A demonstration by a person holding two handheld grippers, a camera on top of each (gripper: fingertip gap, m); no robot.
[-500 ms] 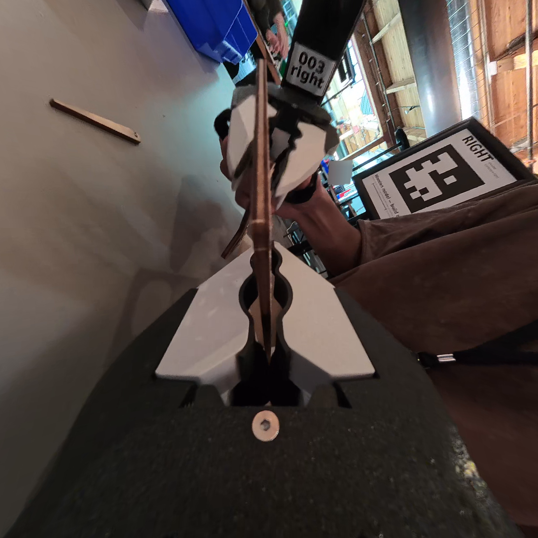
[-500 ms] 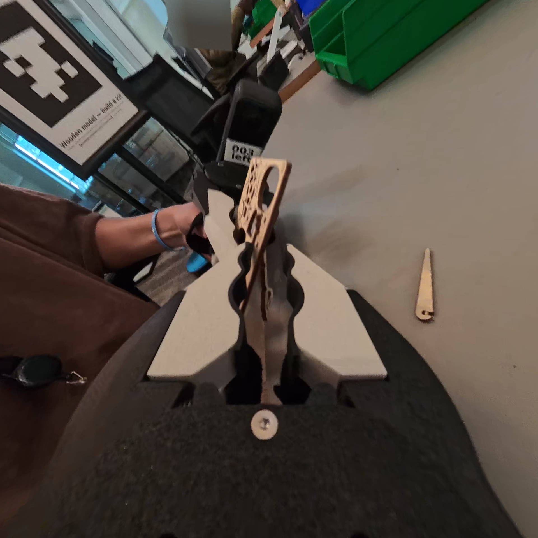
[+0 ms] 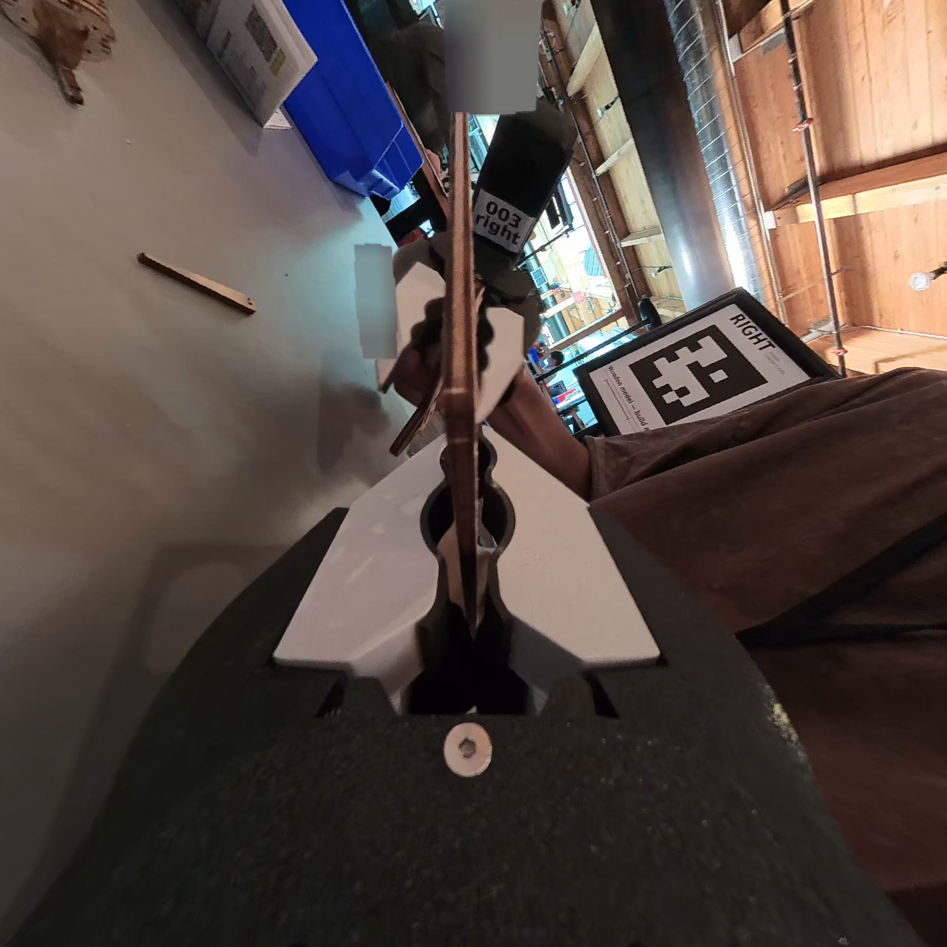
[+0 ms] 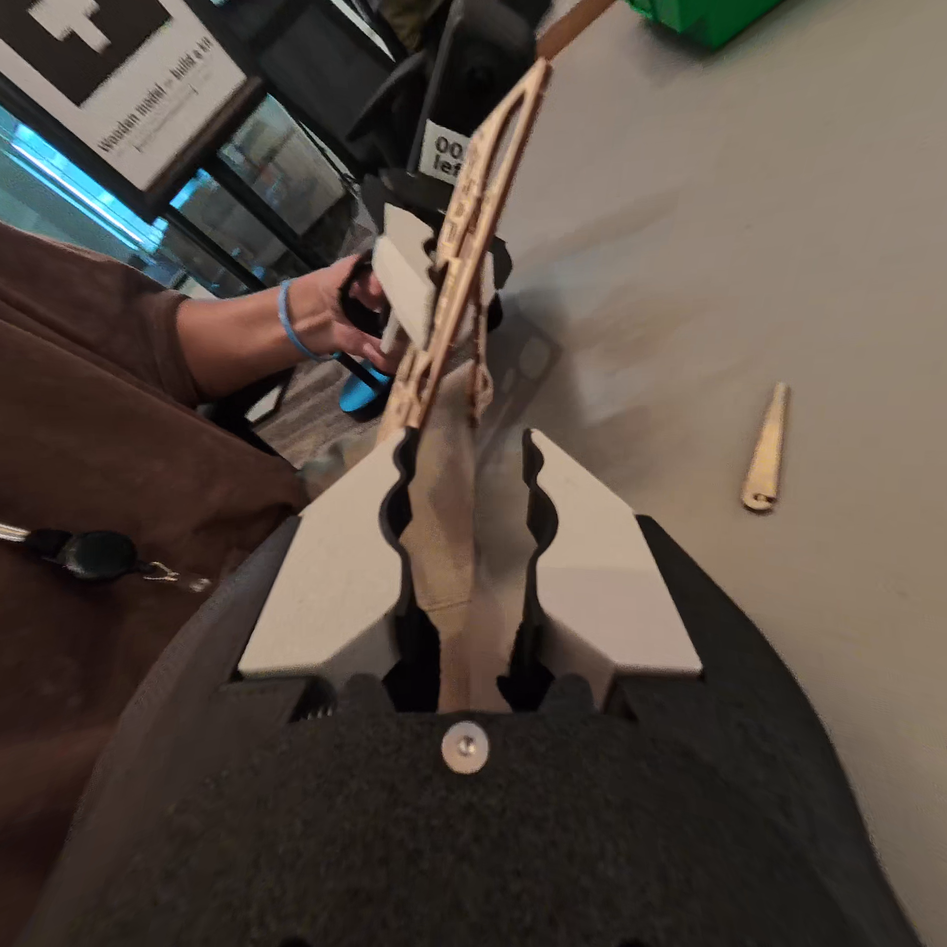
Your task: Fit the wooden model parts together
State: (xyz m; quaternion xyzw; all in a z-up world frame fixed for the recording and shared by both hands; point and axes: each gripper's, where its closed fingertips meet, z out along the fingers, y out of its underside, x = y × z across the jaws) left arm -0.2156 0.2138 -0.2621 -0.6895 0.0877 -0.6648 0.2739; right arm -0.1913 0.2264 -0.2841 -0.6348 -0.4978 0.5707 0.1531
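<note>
Grey tabletop [image 4: 768, 256], workshop clutter behind — a blue bin [image 3: 348, 118] in the left wrist view, a green bin [image 4: 707, 20] at the top edge of the right wrist view, and a framed marker sign [image 3: 697, 369] past the brown sleeve [image 3: 768, 487].

Left gripper [image 3: 464, 451] has its fingers pressed together on the wooden frame piece [image 3: 460, 287]. That piece is seen edge-on, running straight out between the pads and past the fingertips. The edge-on hold looks deliberate: it keeps the flat cutout part rigid and presents its end to the other tool.

Right gripper [image 4: 469, 440] has its fingers spread, with a clear gap and nothing pinched. In its own view the frame piece [image 4: 481, 215] rises just beyond its left fingertip [image 4: 394, 446], near or brushing it — I can't tell which. The piece sits outside the gap and leans up and away toward the left gripper [image 4: 435, 287], which clamps it mid-length. A smaller thin bit [image 4: 479, 379] hangs beside the frame's lower end. It's blurred, so whether it is seated is unclear.

My read: the left acts as a vise and the right is free to regrip or fetch. A loose tapered wooden sliver [image 4: 766, 451] lies flat on the table, well apart on the right side, and is likely the next part. A partly built wooden assembly [image 3: 61, 36] sits at the far corner in the left view.

Risk: thin ply may twist if pushed off-axis.
</note>
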